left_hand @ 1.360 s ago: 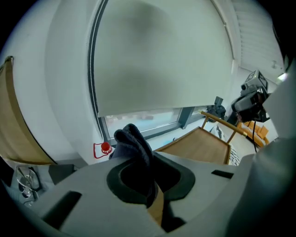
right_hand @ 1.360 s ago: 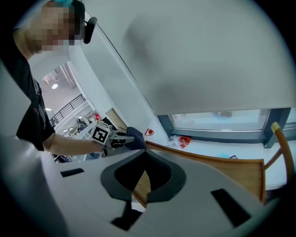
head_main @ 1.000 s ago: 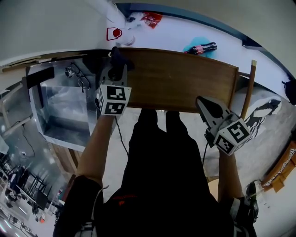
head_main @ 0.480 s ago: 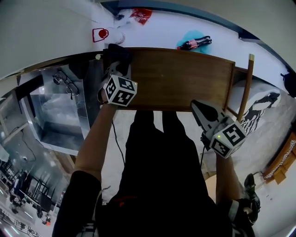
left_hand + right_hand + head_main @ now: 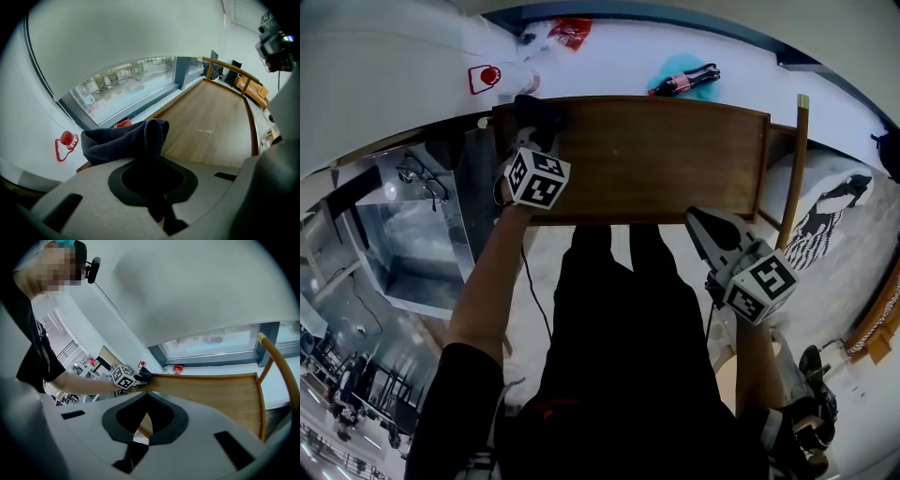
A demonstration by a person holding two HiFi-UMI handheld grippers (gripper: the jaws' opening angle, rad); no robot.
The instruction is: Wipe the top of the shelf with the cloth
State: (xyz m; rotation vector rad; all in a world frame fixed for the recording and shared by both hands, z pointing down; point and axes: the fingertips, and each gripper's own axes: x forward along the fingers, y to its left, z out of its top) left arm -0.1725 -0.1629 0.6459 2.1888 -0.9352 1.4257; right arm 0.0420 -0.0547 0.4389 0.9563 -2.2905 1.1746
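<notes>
Left tongs (image 5: 152, 161) are pinching the dark cloth (image 5: 117, 143) on the shelf's (image 5: 656, 159) far corner. Right tongs (image 5: 147, 395) are hovering pressed together, empty.

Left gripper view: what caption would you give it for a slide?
Left gripper clamps a dark cloth at one end of the wooden shelf top.

The shelf top (image 5: 656, 159) lies open rightward up to the post (image 5: 800, 150).
</notes>
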